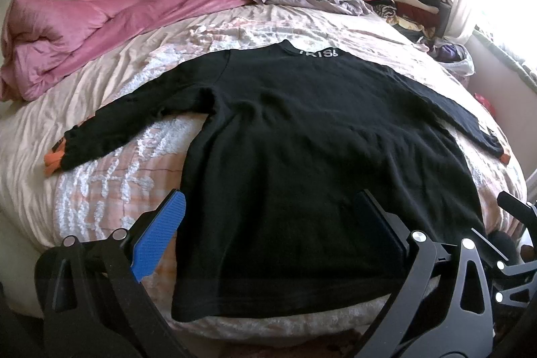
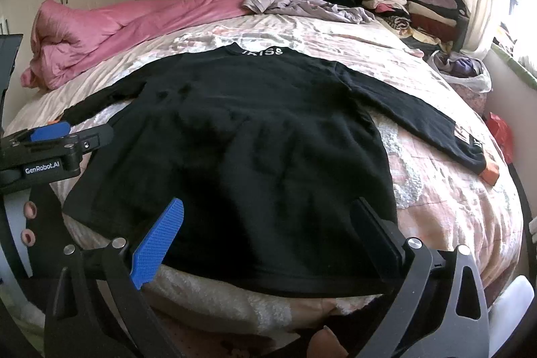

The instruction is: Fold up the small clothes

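Lying flat on the bed (image 1: pixel 110 79), back side up, the black sweater (image 1: pixel 302 156) has both sleeves spread out and its hem nearest to the grippers. It looks soft, limp and rather thick, light enough for one gripper but sure to sag and crease when lifted, so I judge it must be held by edges, not by the middle.

Beyond and left of the left gripper (image 1: pixel 268 220), the left sleeve ends in an orange cuff (image 1: pixel 53 158); this cuff or the shoulder seam is a good place to pinch. The left jaws stand wide and hold nothing, with the hem just under and between them.

The right gripper (image 2: pixel 268 223) also has its jaws wide and empty, above the hem. Far right of its jaws lies the other cuff (image 2: pixel 490 172), a second place to take hold.
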Demonstrator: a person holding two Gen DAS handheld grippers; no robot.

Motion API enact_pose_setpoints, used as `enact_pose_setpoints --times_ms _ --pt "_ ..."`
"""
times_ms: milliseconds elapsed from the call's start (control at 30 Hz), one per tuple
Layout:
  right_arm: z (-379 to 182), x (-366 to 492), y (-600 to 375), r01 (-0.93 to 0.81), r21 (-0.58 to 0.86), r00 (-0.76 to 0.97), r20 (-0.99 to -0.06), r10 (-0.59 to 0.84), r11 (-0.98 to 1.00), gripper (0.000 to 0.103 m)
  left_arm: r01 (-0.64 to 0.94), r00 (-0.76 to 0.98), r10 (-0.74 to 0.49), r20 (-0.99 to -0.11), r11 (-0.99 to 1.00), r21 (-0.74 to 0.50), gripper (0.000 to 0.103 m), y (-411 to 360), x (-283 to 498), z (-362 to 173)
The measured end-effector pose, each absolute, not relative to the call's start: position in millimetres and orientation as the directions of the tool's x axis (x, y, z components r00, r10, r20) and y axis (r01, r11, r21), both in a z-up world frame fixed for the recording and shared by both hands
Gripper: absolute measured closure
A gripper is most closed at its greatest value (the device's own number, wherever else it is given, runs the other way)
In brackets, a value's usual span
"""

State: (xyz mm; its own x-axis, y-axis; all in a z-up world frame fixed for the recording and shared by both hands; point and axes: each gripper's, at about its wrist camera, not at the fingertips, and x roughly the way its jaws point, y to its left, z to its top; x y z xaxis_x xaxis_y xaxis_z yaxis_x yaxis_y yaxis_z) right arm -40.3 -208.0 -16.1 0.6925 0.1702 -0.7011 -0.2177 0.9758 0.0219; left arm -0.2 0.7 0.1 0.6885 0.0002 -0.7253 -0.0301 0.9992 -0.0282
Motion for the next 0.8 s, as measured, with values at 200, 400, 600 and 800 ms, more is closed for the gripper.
enact_pose_setpoints --times_ms 200,400,600,800 --pt "-15.8 -40.6 -208.8 -0.219 0.024 0.692 -0.701 0.172 0.976 0.004 -0.028 0.686 -0.001 -0.727 0.999 -0.028 0.009 1.3 -0.5 0.3" --pt "-15.9 -40.9 -208.2 -0.219 0.025 0.691 -0.702 0.173 0.975 0.004 -0.029 0.686 0.0 -0.727 0.999 -0.027 0.009 1.6 -0.8 0.3" --pt "-15.6 -40.8 -207.3 -0.217 0.024 0.691 -0.703 0.171 0.976 0.004 -0.029 0.685 0.0 -0.728 0.999 -0.027 0.009 1.2 -0.4 0.1" --pt "-15.4 -40.7 -207.3 -0.218 0.022 0.691 -0.702 0.171 0.976 0.004 -0.029 0.686 0.001 -0.728 0.999 -0.026 0.009 1.1 -0.4 0.1"
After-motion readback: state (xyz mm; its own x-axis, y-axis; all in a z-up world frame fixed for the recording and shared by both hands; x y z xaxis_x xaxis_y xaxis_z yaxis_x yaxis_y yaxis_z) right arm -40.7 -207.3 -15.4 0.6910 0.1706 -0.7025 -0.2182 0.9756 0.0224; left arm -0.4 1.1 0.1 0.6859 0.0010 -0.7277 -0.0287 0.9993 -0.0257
